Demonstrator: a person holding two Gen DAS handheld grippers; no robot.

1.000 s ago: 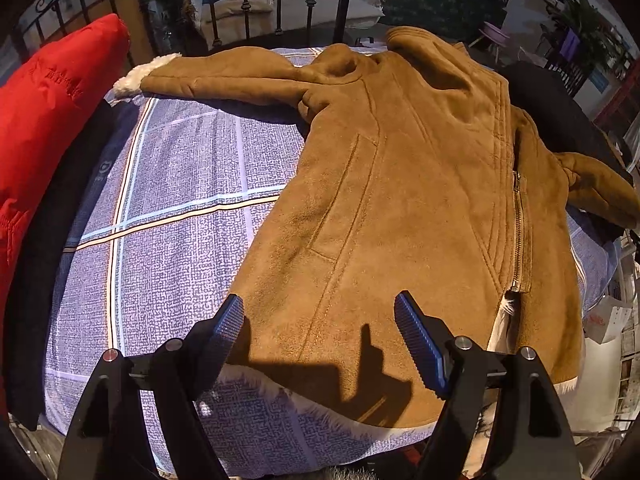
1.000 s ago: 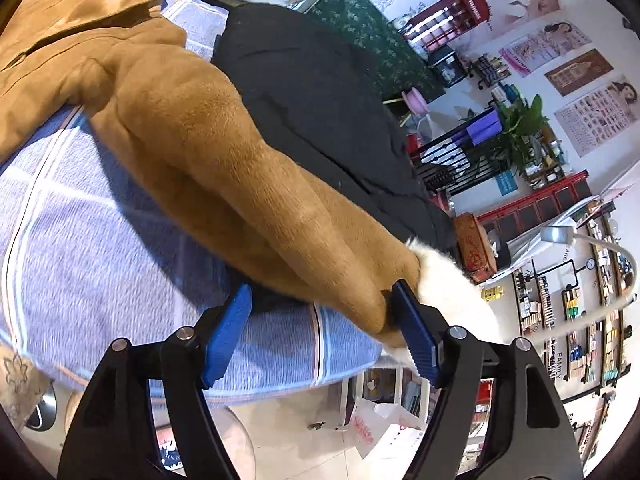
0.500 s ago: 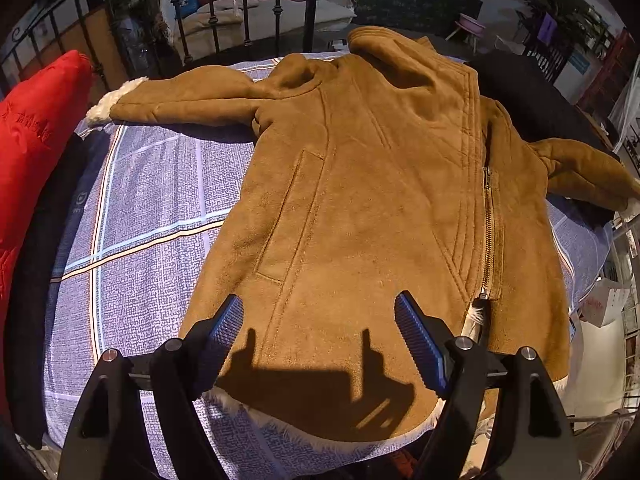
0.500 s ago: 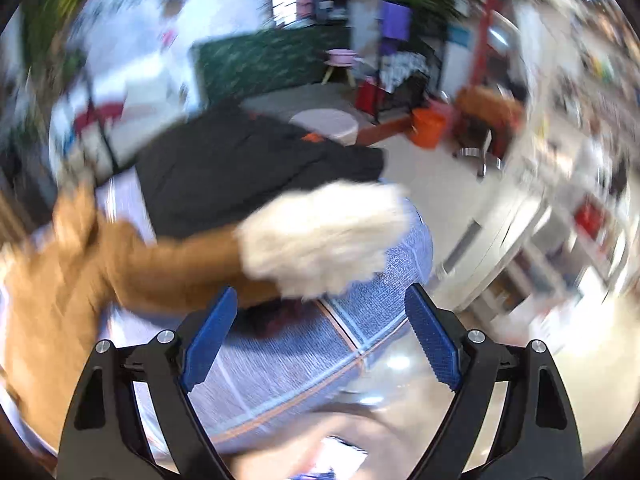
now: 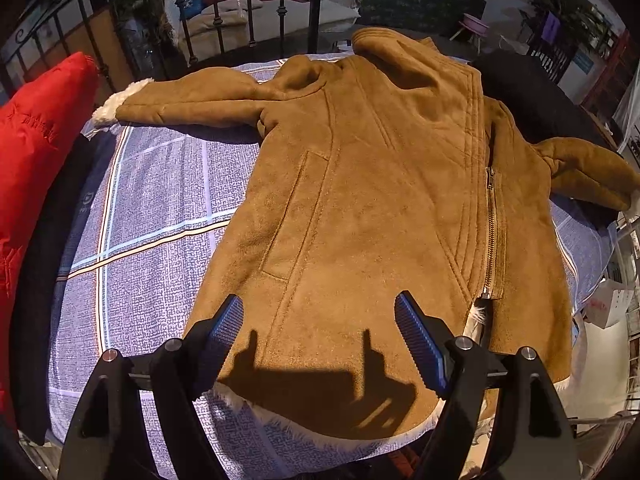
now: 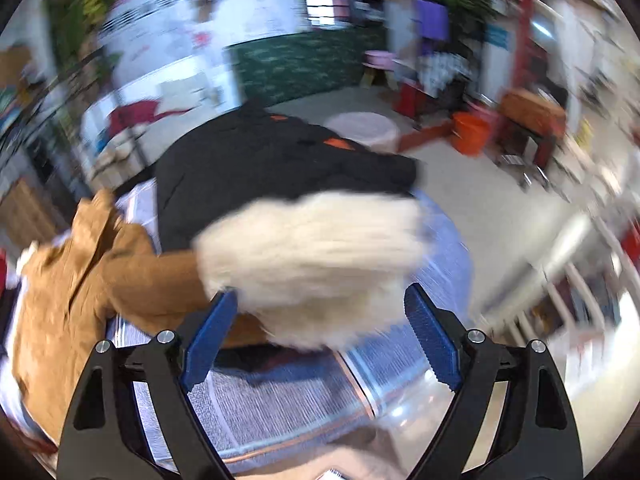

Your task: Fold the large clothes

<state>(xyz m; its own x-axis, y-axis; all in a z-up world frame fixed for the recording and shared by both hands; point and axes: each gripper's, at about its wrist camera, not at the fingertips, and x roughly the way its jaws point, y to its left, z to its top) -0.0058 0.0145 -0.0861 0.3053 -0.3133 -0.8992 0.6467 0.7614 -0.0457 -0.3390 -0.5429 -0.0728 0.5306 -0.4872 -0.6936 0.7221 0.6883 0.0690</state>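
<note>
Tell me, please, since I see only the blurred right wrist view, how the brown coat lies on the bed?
Observer: The coat lies flat, front up, collar toward the iron bedstead, both sleeves spread out sideways.
Operator: Is it zipped?
Observer: The zipper looks closed down to its lower end; below that, white fleece shows at the hem.
Operator: Where is the left gripper?
Observer: The left gripper is open at the coat's hem, gripping nothing, and throws its shadow on the cloth.
Operator: Anything beside the coat on that side?
Observer: A red jacket lies along the bed's far left edge, apart from the coat's left cuff.
</note>
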